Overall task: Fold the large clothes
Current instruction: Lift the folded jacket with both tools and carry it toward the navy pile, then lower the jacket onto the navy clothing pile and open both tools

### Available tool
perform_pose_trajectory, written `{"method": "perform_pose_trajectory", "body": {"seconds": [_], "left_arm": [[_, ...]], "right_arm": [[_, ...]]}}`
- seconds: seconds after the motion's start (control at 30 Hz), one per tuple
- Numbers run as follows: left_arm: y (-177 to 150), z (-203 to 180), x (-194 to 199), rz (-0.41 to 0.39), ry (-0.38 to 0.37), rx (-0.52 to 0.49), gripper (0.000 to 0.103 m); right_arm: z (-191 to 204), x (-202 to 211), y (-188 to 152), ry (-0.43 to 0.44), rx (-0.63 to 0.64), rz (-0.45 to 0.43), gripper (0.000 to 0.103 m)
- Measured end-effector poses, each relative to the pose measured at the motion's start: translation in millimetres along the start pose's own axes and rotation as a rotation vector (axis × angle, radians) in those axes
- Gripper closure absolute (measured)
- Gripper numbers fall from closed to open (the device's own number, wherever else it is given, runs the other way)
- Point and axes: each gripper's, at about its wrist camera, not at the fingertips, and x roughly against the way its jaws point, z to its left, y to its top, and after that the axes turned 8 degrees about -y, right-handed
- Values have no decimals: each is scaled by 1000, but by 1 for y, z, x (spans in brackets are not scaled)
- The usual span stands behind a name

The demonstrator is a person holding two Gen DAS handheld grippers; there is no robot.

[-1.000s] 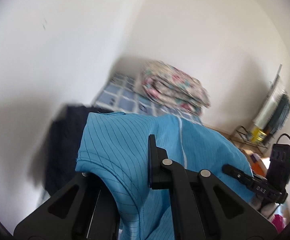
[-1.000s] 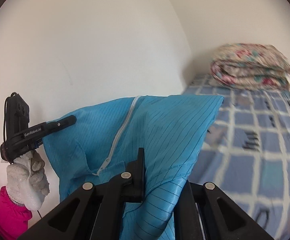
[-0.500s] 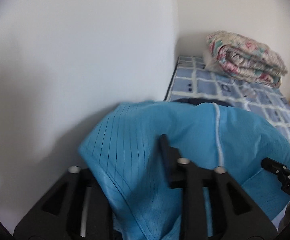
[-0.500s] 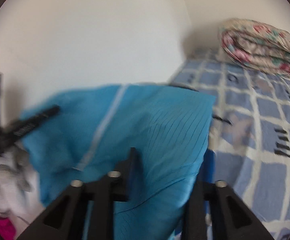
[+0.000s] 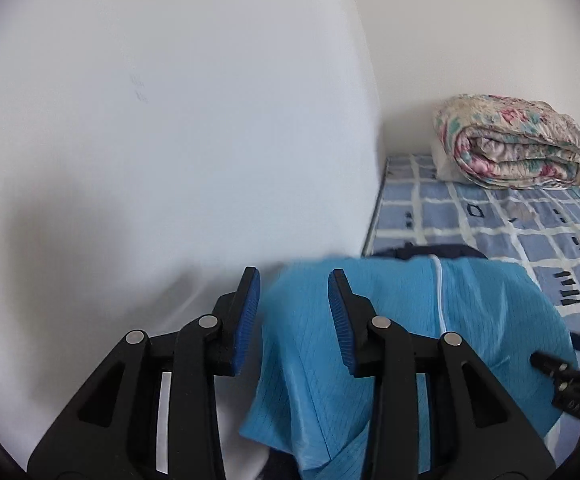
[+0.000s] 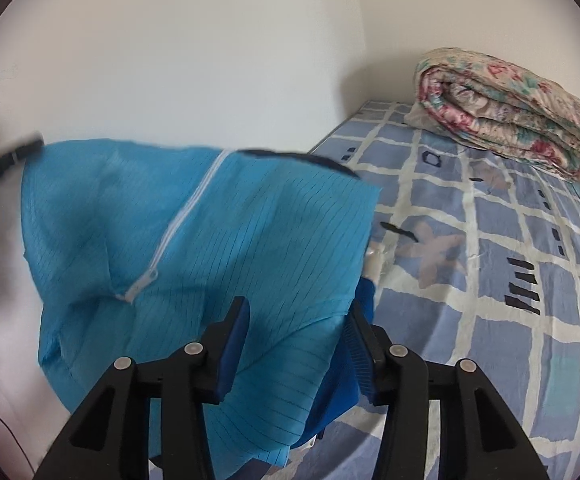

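Both the left tongs (image 5: 294, 312) and right tongs (image 6: 298, 344) have just been opening and stand released, the blue zip garment (image 6: 218, 240) dropped in a folded heap on the bed (image 6: 490, 320) by the wall, flattening apparently left.

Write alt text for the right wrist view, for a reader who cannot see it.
The right gripper stands open over a blue zip-up garment lying on a checked bedsheet, its jaws having just been opening and no longer pressing the cloth. A folded floral quilt sits at the far end by a white wall.
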Motion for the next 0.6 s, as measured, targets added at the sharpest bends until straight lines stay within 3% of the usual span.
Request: {"method": "perform_pose_trajectory", "body": {"seconds": [0.07,0.23,0.47,0.6], "left_arm": [[5,0,5,-26,-52,5,66],[1,-10,-41,61,-164,45,66],[-57,-44,-131,220,-10,-99,66],[-75,-47,-143,262,33,-113,66]], "right_arm": [[4,-8,-3,-5,21,8,59],[3,-20,-13,7,18,26,65],[-2,-35,-23,10,32,42,66],[2,-39,-25,7,41,52,63]]}}
